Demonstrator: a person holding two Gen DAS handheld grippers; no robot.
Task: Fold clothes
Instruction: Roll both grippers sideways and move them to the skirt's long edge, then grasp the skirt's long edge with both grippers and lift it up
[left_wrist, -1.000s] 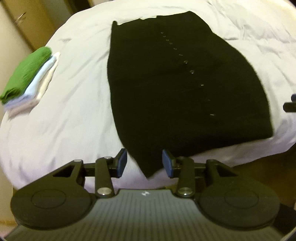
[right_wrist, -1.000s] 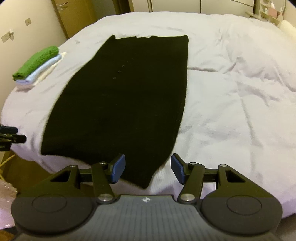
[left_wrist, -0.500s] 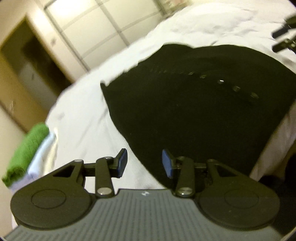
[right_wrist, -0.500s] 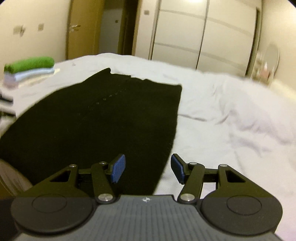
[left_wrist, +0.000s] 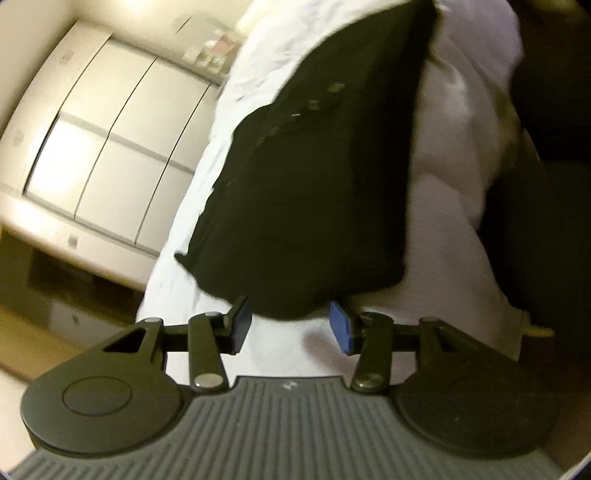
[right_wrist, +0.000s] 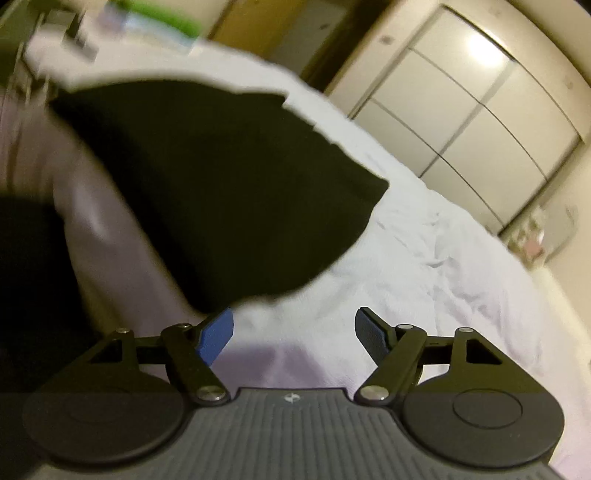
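A black buttoned garment (left_wrist: 306, 206) lies flat on the white bed (left_wrist: 447, 206); it also shows in the right wrist view (right_wrist: 229, 192). My left gripper (left_wrist: 291, 326) is open and empty, low at the bed edge, with the garment's near corner just ahead of its blue pads (left_wrist: 340, 326). My right gripper (right_wrist: 293, 330) is open and empty, just short of the garment's other near corner, over the white bedding (right_wrist: 424, 266). Both views are tilted and blurred.
A stack of folded clothes with a green one on top (right_wrist: 155, 18) sits at the bed's far left, blurred. White wardrobe doors (left_wrist: 103, 136) stand behind the bed, also in the right wrist view (right_wrist: 476, 107). A dark shape (left_wrist: 535, 240) is beside the bed edge.
Both grippers have dropped low to the bed edge and rolled sideways, closing in on the garment's near corners. Both stay open. The garment has not moved.
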